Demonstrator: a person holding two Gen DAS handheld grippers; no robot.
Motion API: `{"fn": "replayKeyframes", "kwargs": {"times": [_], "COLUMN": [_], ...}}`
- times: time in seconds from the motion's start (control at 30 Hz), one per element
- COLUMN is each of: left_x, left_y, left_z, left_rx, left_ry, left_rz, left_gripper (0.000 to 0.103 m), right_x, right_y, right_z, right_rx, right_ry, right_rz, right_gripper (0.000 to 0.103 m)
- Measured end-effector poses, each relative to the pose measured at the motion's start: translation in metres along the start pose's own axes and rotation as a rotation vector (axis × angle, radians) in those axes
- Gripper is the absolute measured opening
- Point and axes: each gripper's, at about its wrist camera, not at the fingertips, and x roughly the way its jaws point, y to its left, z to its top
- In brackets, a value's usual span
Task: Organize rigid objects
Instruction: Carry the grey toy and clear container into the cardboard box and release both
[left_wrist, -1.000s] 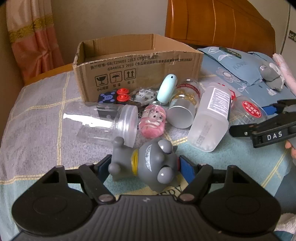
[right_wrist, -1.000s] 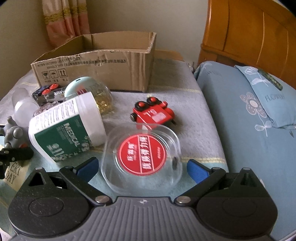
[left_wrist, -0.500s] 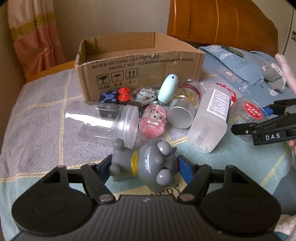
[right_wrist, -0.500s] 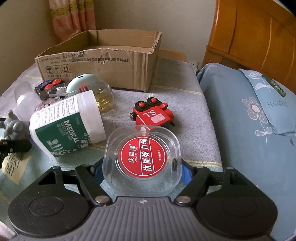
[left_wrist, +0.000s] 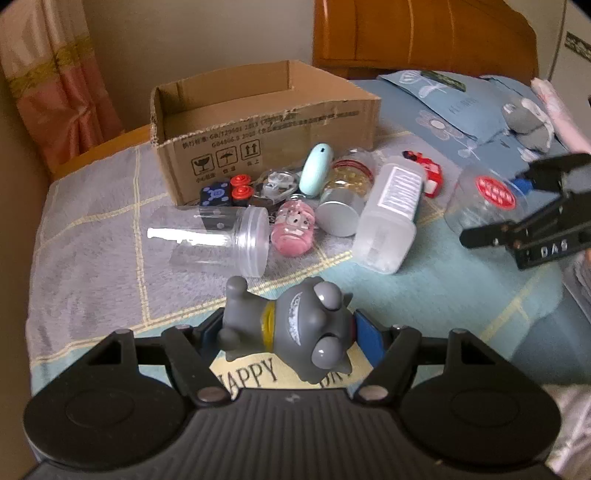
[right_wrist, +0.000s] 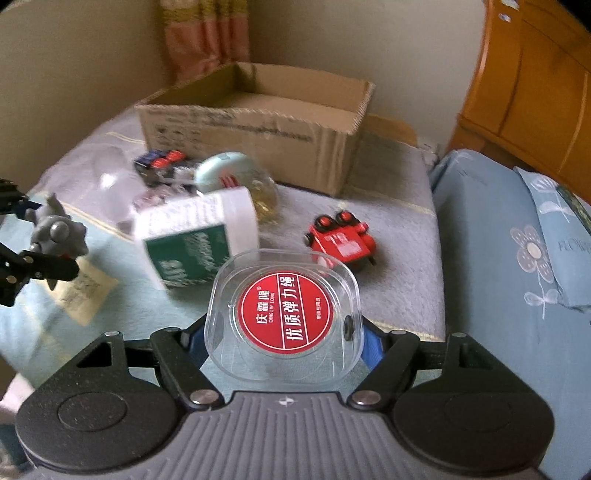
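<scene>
Left wrist view: we're over a bed with a grey checked blanket (left_wrist: 92, 236) and a teal section nearer us, wooden headboard (left_wrist: 417, 33) behind, pink curtain (left_wrist: 55, 81) at left, blue floral pillow (left_wrist: 443, 107) at right. Open cardboard box (left_wrist: 266, 129) sits at the back; the clutter in front of it includes a clear jar (left_wrist: 218, 240) on its side and a white bottle (left_wrist: 391, 214). Our left gripper (left_wrist: 286, 330) is clamped on the grey toy figure (left_wrist: 291, 332), blue pads touching both its sides. Versus a second ago the toy is off the blanket and a "HAPPY" print shows under it. Right wrist view: same bed and box (right_wrist: 258, 122), a red toy car (right_wrist: 341, 240) lying just beyond. Our right gripper (right_wrist: 282, 338) is clenched on the clear container with a red label (right_wrist: 282, 314); a second ago its jaws stood wide around it, and now the container is raised.
</scene>
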Motion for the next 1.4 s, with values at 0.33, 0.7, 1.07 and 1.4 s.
{"fn": "replayKeyframes", "kwargs": {"times": [0.33, 0.7, 1.07, 1.4], "left_x": [-0.037, -0.012, 0.061, 0.101], "left_y": [0.014, 0.047, 0.078, 0.097], "left_z": [0.044, 0.141, 0.211, 0.226], "left_rx": [0.029, 0.015, -0.056, -0.090], "left_ry": [-0.056, -0.143, -0.097, -0.094], "left_rz": [-0.009, 0.070, 0.115, 0.183], "left_gripper": [0.071, 0.072, 0.072, 0.081], "right_x": [-0.041, -0.027, 0.015, 0.040], "right_y": [0.001, -0.010, -0.027, -0.029], "right_z": [0.048, 0.121, 0.174, 0.192], "right_rx": [-0.068, -0.052, -0.001, 0.005], "right_ry": [-0.115, -0.185, -0.163, -0.136], "right_rz": [0.126, 0.114, 0.086, 0.070], "right_gripper": [0.080, 0.080, 0.080, 0.080]}}
